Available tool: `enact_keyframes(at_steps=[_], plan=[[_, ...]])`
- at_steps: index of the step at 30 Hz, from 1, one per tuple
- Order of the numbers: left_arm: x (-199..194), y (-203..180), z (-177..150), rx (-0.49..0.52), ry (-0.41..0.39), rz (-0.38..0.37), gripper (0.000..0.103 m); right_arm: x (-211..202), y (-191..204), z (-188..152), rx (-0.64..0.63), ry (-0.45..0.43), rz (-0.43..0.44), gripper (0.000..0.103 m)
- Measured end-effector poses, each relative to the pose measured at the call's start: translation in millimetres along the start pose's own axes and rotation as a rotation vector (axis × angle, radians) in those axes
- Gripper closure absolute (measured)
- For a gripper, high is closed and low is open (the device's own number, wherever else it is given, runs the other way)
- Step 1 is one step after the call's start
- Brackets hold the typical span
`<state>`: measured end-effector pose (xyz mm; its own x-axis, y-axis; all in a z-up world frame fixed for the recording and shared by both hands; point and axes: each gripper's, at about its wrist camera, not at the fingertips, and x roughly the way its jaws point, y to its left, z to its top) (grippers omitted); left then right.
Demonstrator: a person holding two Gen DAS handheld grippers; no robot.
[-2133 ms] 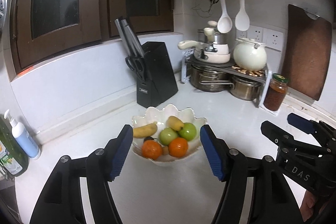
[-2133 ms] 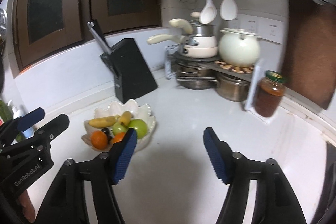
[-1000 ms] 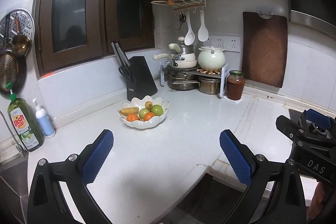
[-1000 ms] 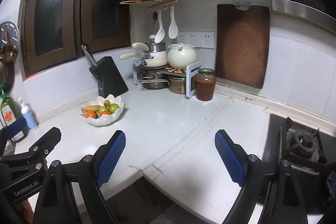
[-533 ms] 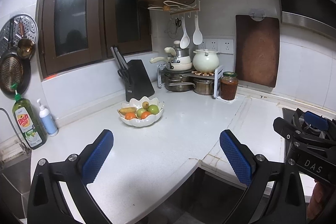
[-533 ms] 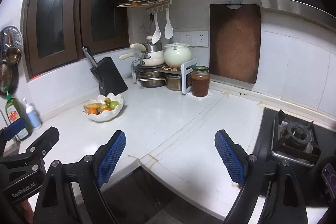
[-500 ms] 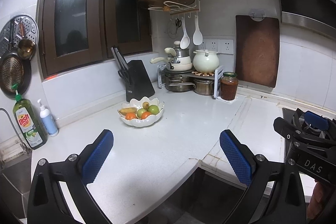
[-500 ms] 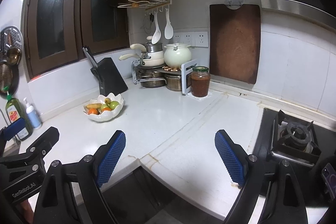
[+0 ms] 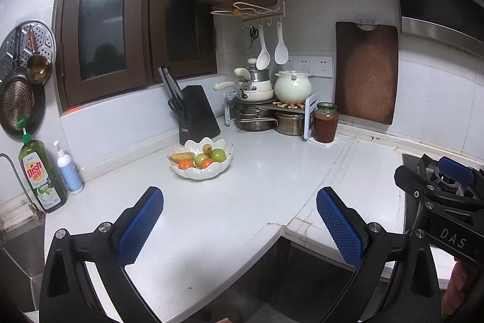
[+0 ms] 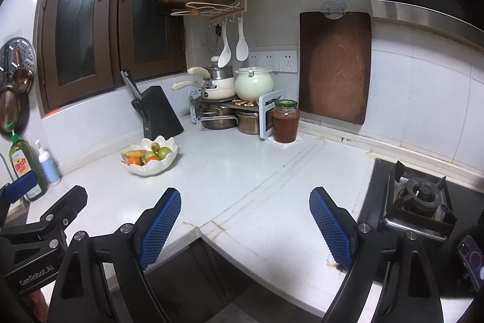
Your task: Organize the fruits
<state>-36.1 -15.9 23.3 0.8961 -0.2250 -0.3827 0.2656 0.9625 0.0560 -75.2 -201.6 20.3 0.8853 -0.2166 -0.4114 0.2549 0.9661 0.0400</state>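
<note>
Nearest us, the left gripper (image 9: 240,218) gapes wide with nothing between its blue pads, and the right gripper (image 10: 245,218) stands just as wide and empty. Beyond them, well apart on the white counter (image 9: 257,171), sits the fruit bowl (image 9: 202,170), bananas, oranges and green fruit inside, just before the knife block (image 9: 196,114).

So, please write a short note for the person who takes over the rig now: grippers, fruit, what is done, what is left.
Left gripper: open, empty, above the counter edge.
Right gripper: open, empty, beside the left one.
Fruit: all in the white bowl on the counter, in front of the knife block: a banana, two oranges, two green apples, one small brownish fruit.
Done: no loose fruit on the counter.
Left: seemingly nothing; both grippers are well short of the bowl. Check outside the views.
</note>
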Motion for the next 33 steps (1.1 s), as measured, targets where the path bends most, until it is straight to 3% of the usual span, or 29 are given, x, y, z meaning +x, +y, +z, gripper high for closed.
enact_keyframes(at_steps=[33], plan=[[4.0, -1.7, 1.5, 0.002, 0.010, -0.037, 0.000, -4.3, -8.7, -3.2, 0.010, 0.011, -0.022, 0.015]])
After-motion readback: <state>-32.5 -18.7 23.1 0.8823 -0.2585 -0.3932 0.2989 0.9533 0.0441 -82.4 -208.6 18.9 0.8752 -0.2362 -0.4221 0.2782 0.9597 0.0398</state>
